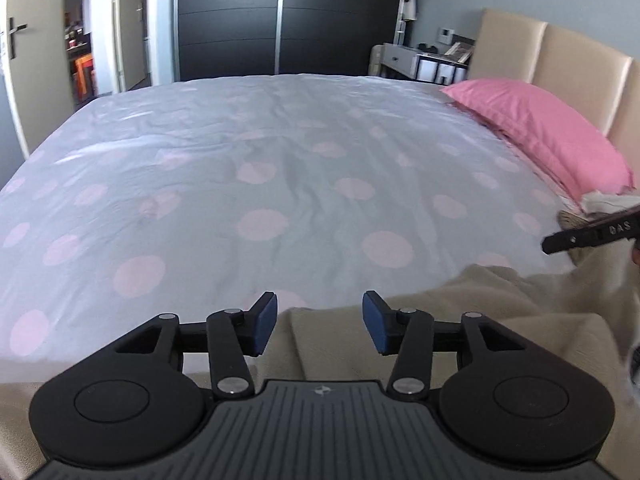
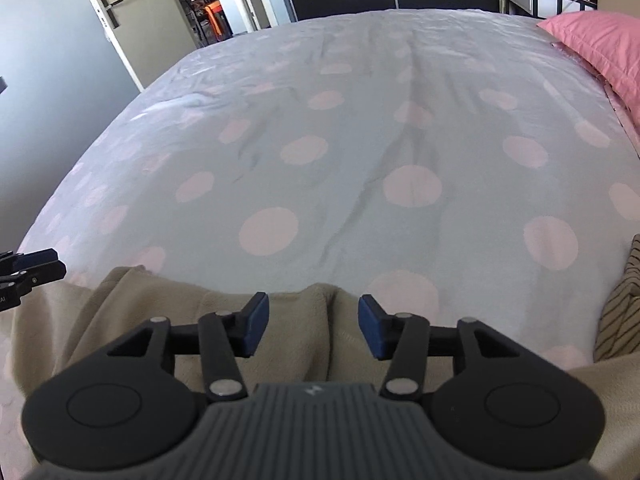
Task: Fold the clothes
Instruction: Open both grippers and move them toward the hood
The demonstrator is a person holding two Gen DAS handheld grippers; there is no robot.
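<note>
A beige fleece garment (image 1: 480,312) lies spread on the near edge of the bed. My left gripper (image 1: 320,320) hovers over the garment's left end, jaws open, its blue pads apart and pressing on nothing. My right gripper (image 2: 310,320) stands open just above the same beige garment (image 2: 132,300), a fold of it showing in the gap below the pads. One black finger of the right gripper (image 1: 592,234) shows at the right edge of the left wrist view. The left gripper's fingertips (image 2: 32,268) show at the left edge of the right wrist view.
The bed cover (image 1: 260,168) is pale grey with pink dots and stretches far ahead. A pink pillow (image 1: 540,128) lies against the beige headboard (image 1: 560,52). A striped cloth (image 2: 624,312) sits at the right. A dark wardrobe (image 1: 280,20) and a door (image 2: 120,20) stand beyond.
</note>
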